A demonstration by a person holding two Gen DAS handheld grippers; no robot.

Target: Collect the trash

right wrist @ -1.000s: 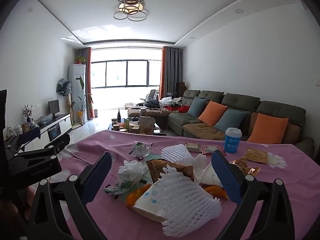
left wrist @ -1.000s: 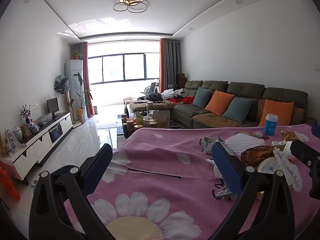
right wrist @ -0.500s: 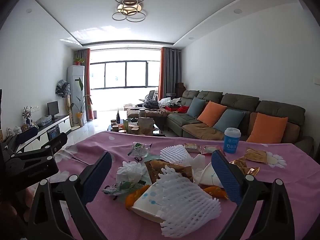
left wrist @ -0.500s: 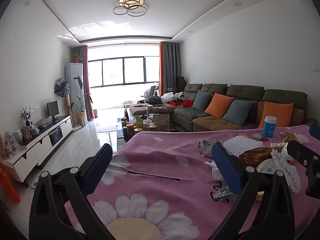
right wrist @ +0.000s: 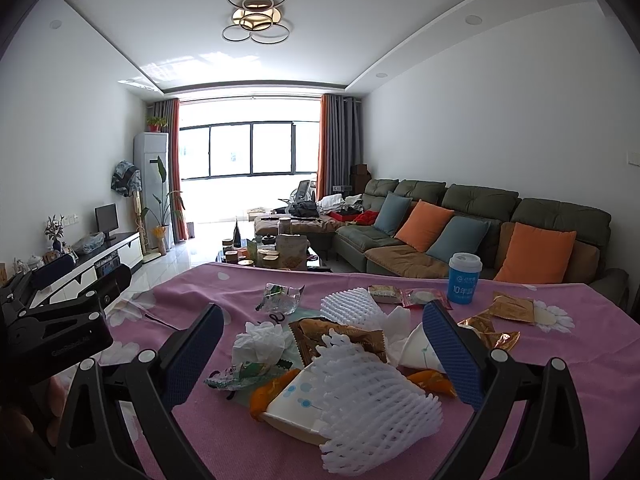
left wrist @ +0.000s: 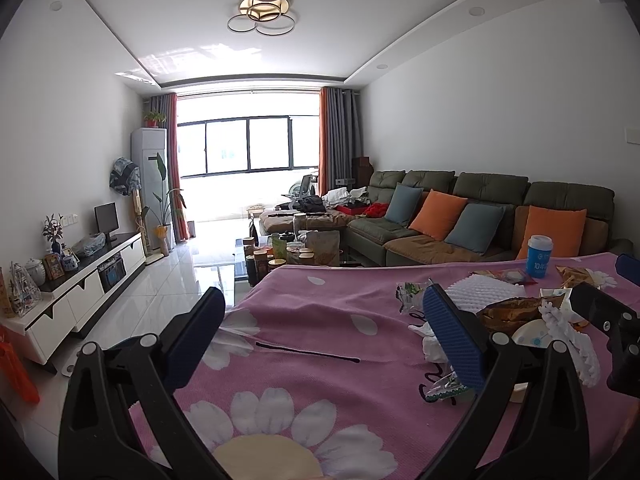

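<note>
Both claws hover spread wide over a table (right wrist: 580, 344) draped in a pink daisy-print cloth, each holding nothing. The right claw (right wrist: 320, 344) faces a heap of trash at its 12 o'clock: a white foam fruit net (right wrist: 372, 404) lying on a paper bowl (right wrist: 292, 408), a crumpled tissue (right wrist: 260, 340), gold wrappers (right wrist: 516, 308) and a blue paper cup (right wrist: 464, 278) toward 1 o'clock. The left claw (left wrist: 320, 340) faces mostly bare cloth, the heap at its 3 o'clock. Collecting seems not yet begun; the next move probably calls for lowering the right claw onto the net. Beyond lie a sofa (right wrist: 480, 216) with orange cushions and a bright window (right wrist: 248, 148).
</note>
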